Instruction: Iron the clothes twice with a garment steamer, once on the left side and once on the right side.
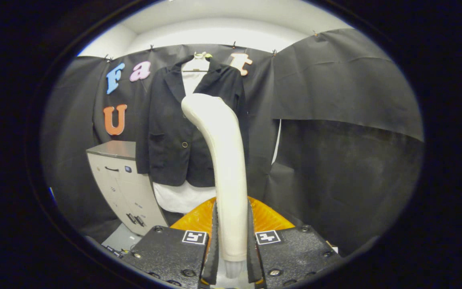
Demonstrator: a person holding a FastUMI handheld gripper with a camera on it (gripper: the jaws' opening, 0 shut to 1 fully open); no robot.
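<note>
Clamped between both fingers of the tool (231,257), the steamer (225,168) handle rises toward 12 o'clock. Rigid, smooth plastic; likely slippery, so grip low on the handle. Jacket (175,128) hangs beyond, soft, near 11 o'clock.

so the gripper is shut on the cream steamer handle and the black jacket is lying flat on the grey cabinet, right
Not quite. The gripper is shut on the cream steamer handle, but the black jacket is not lying on the grey cabinet. It hangs upright on a hanger against the booth wall, beyond the fingers, beside and above the cabinet. The gripper view shows this.
</note>
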